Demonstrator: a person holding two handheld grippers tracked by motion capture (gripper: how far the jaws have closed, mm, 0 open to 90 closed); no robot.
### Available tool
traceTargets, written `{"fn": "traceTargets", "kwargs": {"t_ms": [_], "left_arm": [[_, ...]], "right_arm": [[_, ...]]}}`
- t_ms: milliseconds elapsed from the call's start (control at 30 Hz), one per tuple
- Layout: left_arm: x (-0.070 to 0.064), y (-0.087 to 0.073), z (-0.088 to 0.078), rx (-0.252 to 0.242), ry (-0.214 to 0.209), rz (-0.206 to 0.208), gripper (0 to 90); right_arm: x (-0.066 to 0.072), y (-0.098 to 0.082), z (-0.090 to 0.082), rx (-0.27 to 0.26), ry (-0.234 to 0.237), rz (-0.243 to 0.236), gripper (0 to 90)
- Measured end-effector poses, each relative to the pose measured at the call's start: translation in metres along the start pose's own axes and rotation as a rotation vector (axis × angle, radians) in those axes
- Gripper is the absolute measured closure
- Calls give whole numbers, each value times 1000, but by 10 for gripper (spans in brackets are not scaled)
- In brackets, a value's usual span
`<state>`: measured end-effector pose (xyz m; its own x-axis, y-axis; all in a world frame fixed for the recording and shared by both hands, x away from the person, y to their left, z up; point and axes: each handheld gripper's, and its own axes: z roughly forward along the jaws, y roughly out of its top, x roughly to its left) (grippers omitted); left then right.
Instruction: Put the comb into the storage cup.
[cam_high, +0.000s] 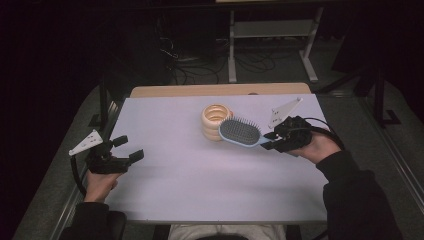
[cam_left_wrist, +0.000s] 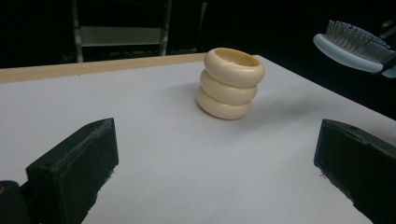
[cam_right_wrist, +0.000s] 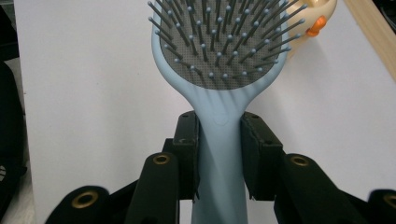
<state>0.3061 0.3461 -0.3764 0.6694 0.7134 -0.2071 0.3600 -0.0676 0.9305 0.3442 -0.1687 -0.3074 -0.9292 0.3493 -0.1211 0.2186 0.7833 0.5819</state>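
hairbrush (cam_high: 241, 132): above counter (cam_high: 175, 175), long axis level, head toward ribbed cream cup (cam_high: 216, 121), bristles up | right gripper (cam_high: 272, 140): jaws clamp the handle, forearm from lower right | left gripper (cam_high: 131, 148): jaws wide, empty, low at left edge | orange bit by cup, perhaps a toy, cut off

Smooth, matt pale-blue plastic on the hairbrush (cam_right_wrist: 219, 135), with a finely textured grey pad and thin ball-tipped pins. Glossy cream plastic or ceramic on the ringed cup (cam_left_wrist: 229, 84). Matt white table top (cam_high: 200, 170), bare wood along its far edge.
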Motion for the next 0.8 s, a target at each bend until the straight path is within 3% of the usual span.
{"fn": "traceTargets", "kwargs": {"t_ms": [267, 500, 800], "left_arm": [[0, 14, 3, 48, -4, 12, 0], [-1, 24, 12, 86, -41, 17, 0], [-4, 37, 25, 110, -58, 38, 0]], "right_arm": [[0, 14, -1, -14, -35, -18, 681], [-1, 26, 1, -27, -41, -28, 681], [-1, 42, 9, -34, -40, -41, 681]]}}
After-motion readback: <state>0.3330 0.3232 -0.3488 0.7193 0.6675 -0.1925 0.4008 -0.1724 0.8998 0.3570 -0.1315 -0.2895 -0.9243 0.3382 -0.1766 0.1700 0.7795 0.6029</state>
